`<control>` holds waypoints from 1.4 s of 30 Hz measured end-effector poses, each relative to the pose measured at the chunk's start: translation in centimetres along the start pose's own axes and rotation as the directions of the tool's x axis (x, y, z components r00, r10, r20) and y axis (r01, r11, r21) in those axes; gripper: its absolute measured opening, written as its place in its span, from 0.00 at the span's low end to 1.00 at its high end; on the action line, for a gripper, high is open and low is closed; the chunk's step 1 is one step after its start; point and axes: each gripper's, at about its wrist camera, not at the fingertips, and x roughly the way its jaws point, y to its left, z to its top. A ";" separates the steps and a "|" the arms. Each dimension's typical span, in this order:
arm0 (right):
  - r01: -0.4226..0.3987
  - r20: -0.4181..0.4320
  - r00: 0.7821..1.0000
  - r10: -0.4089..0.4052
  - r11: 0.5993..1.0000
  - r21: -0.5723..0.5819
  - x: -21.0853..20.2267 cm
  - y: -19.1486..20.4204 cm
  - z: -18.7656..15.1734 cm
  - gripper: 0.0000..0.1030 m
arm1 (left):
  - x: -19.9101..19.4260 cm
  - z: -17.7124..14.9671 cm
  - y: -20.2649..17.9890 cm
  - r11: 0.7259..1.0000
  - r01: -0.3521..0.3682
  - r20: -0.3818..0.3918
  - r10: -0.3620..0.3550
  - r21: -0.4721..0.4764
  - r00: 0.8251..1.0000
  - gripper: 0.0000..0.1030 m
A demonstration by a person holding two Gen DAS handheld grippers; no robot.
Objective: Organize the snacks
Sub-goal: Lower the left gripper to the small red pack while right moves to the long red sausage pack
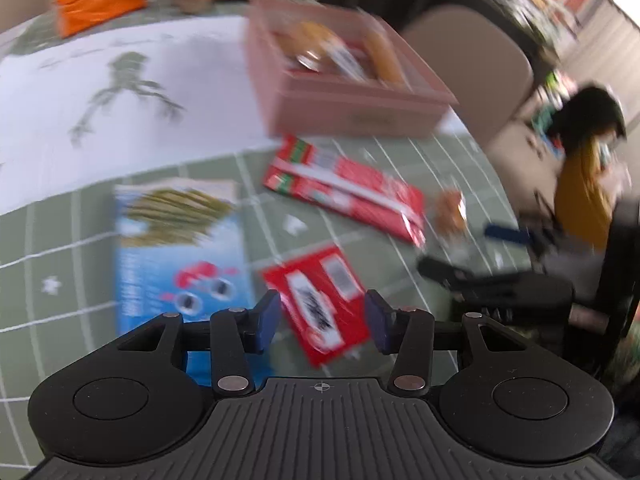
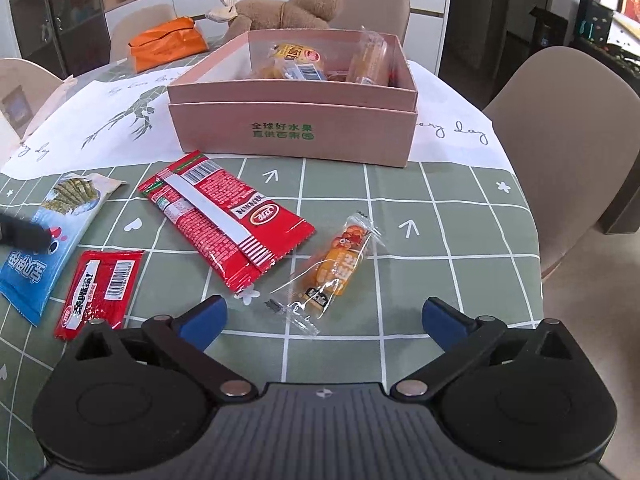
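The right gripper (image 2: 323, 318) is hanging with fingers wide apart, empty, above a clear-wrapped orange snack (image 2: 335, 266) lying on the green checked table (image 2: 440, 216). The left gripper (image 1: 322, 320), fingers apart, is hovering over a small red packet (image 1: 320, 300).

Both wrist views look down, sharing the pink box (image 2: 292, 136), left blurred.

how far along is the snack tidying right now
Done: a few wrapped snacks already lie in the pink box. In hand: nothing; left gripper and right gripper are empty. Left: large red packet, small red packet, blue packet, orange snack.
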 end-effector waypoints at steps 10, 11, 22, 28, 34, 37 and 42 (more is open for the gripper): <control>-0.006 0.005 1.000 0.006 1.000 -0.006 -0.5 0.5 -0.6 1.00 | 1.0 -0.6 1.6 0.985 -0.175 -0.008 0.175 0.005 0.984 0.47; -0.005 0.004 1.000 0.005 1.000 -0.005 -0.5 0.5 -0.6 1.00 | 0.8 -0.5 1.9 0.984 -0.175 -0.009 0.175 -0.015 0.984 0.46; -0.020 -0.005 1.000 0.020 0.999 -0.025 -0.8 0.9 -0.9 1.00 | 2.1 2.7 -1.1 1.000 -0.004 0.011 0.005 -0.016 1.000 0.46; -0.033 -0.002 0.999 0.033 0.999 -0.039 -1.2 1.2 -1.3 1.00 | 4.0 3.8 -3.6 0.990 -0.059 0.001 0.059 0.130 0.998 0.46; -0.026 0.007 1.000 0.026 0.999 -0.027 -1.2 1.2 -1.4 1.00 | 3.4 1.9 -1.9 0.983 -0.112 -0.005 0.114 0.146 0.994 0.45; -0.024 0.004 1.000 0.024 0.999 -0.023 -1.2 1.2 -1.3 1.00 | 2.2 1.5 -0.2 0.989 -0.126 0.016 0.125 0.080 0.992 0.45; -0.052 -0.013 0.999 0.051 0.997 -0.060 -0.8 1.0 -0.7 1.00 | -0.5 1.1 1.6 0.998 -0.057 0.053 0.059 -0.022 0.997 0.45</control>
